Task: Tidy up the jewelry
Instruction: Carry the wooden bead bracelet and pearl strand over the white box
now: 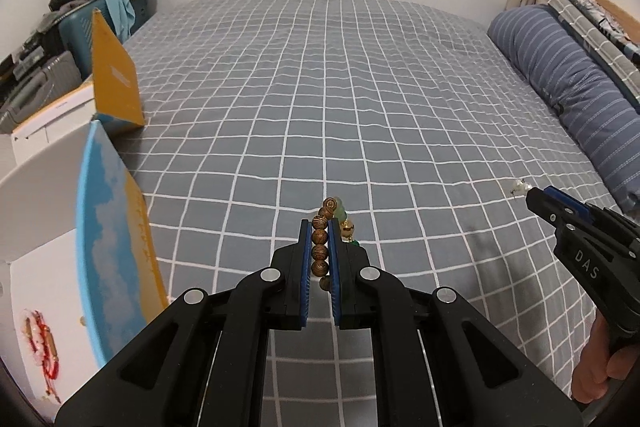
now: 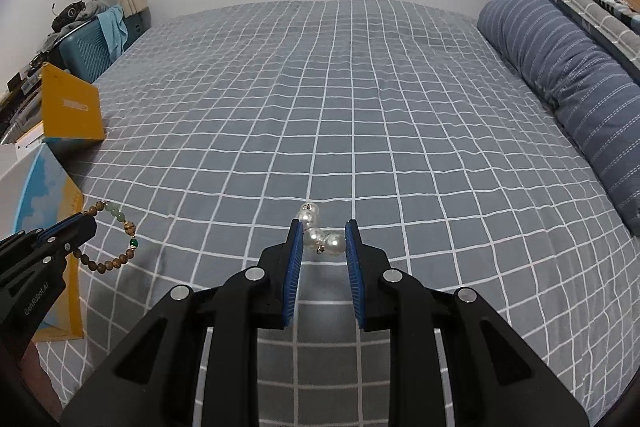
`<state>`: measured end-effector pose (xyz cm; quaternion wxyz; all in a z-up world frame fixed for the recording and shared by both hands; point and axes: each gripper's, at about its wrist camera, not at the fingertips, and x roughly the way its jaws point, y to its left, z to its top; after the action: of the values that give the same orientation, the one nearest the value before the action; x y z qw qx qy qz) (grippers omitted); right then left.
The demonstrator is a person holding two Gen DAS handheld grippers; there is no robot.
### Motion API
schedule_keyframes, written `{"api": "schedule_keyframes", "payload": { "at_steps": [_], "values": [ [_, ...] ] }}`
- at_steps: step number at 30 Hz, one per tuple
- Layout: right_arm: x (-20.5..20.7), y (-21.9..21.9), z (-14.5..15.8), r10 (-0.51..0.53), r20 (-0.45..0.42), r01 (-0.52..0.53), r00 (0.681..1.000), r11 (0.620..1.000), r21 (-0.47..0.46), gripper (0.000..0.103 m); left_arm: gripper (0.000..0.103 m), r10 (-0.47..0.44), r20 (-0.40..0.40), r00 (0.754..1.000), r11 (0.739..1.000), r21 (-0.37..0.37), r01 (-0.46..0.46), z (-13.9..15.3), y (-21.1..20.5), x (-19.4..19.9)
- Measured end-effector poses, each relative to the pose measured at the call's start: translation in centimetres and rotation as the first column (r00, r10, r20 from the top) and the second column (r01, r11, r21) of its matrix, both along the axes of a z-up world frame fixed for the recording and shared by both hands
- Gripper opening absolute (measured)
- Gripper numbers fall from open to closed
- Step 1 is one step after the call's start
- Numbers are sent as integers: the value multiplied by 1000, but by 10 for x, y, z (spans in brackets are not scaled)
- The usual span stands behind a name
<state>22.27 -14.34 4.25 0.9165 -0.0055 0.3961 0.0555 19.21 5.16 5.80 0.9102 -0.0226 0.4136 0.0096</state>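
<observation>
My left gripper (image 1: 319,227) is shut on a wooden bead bracelet (image 1: 320,245) that has pale green, gold and dark green beads, and holds it above the bed. In the right wrist view the same bracelet (image 2: 116,239) hangs in a loop from the left gripper (image 2: 82,221) at the left edge. My right gripper (image 2: 324,225) is shut on a cluster of white pearls (image 2: 320,237) with small metal fittings. In the left wrist view the right gripper (image 1: 534,193) is at the right, with the pearls (image 1: 520,185) at its tip and a hand below it.
An open white box (image 1: 40,267) with a blue and yellow lid (image 1: 116,259) stands at the left; a red bracelet (image 1: 40,343) lies in it. A second yellow-lidded box (image 1: 114,75) stands behind. The grey checked bedsheet (image 1: 340,87) stretches ahead. A blue striped bolster (image 1: 560,79) lies on the right.
</observation>
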Motion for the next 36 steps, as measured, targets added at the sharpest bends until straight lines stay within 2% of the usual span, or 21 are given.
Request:
{"api": "schedule_keyframes", "payload": {
  "at_steps": [11, 19, 29, 36],
  "values": [
    [-26, 19, 27, 20, 16, -20, 1000, 1000, 11, 21, 7, 16, 5, 1000, 999, -29, -16, 28, 14, -28],
    [-42, 54, 52, 68, 41, -69, 997, 997, 29, 21, 7, 49, 39, 998, 999, -15, -48, 61, 42, -53],
    [-57, 127, 83, 185, 80, -189, 979, 981, 42, 21, 7, 126, 55, 991, 991, -55, -123, 87, 107, -79],
    [-72, 195, 97, 293, 102, -297, 951, 954, 30, 21, 7, 231, 84, 969, 973, -48, -227, 104, 162, -108]
  ]
}}
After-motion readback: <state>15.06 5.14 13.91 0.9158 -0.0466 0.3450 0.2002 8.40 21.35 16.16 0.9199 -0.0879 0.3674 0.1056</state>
